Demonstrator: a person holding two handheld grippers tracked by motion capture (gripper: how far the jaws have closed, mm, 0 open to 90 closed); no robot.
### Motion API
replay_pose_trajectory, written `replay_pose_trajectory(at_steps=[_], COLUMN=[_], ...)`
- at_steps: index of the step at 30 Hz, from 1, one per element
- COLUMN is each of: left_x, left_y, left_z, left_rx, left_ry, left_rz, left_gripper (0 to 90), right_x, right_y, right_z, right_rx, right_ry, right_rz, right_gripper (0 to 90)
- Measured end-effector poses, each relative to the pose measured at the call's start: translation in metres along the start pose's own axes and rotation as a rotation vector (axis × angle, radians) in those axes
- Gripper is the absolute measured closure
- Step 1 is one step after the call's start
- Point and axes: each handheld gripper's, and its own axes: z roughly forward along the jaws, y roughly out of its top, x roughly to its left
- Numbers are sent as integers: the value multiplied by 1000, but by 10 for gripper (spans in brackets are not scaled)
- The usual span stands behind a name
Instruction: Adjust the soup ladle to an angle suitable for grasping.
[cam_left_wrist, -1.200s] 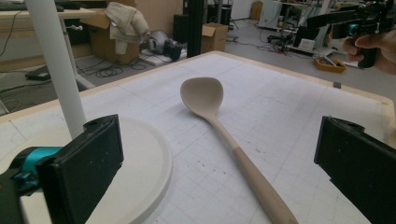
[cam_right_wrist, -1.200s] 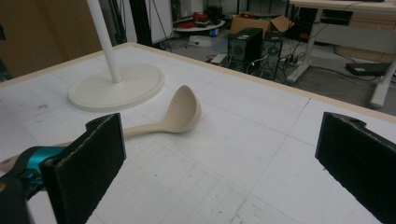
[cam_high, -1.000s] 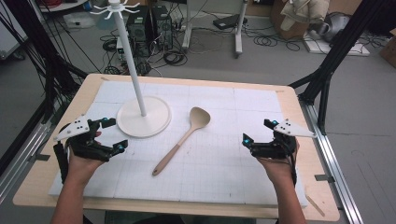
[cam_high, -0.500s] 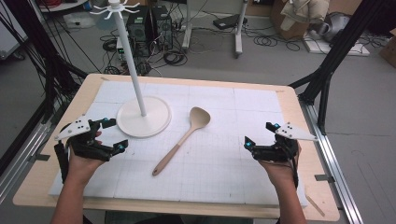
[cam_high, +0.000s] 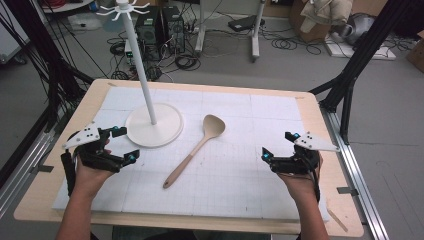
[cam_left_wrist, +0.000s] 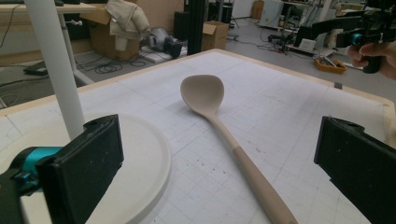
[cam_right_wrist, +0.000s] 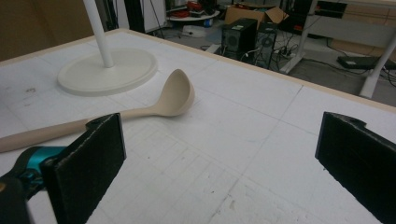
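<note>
While both tools (2, spread) hover, spoon lies diagonal, bowl far-right.

No readable text, label, brand, number or sign is showing anywhere in these views, and the gridded white mat is bearing only plain ruled lines.

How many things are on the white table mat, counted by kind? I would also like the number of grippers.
Wooden spoon: 1
White stand with round base: 1
Grippers: 2, the left gripper and the right gripper, both open and holding nothing
Total: 4
</note>
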Motion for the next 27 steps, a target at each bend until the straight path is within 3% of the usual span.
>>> replay_pose_trajectory(at_steps=[13,15,16,27], left_x=[-3,-4,-6,-12], left_y=[1,2,5,16], left_z=[7,10,14,34], left_rx=[7,9,11,20], left_ry=[-4,-14,-21,-39], left_rz=[10,15,37,64], left_gripper=[17,17,17,18], right_x=[-3,-3,-2,2], right_y=[-1,0,0,2], right_z=[-8,-9,-9,-4], right_rx=[-4,-5,-4,-9], right_ry=[-15,-15,-12,-2], right_rz=[4,4,6,-11], right_gripper=[6,6,6,6])
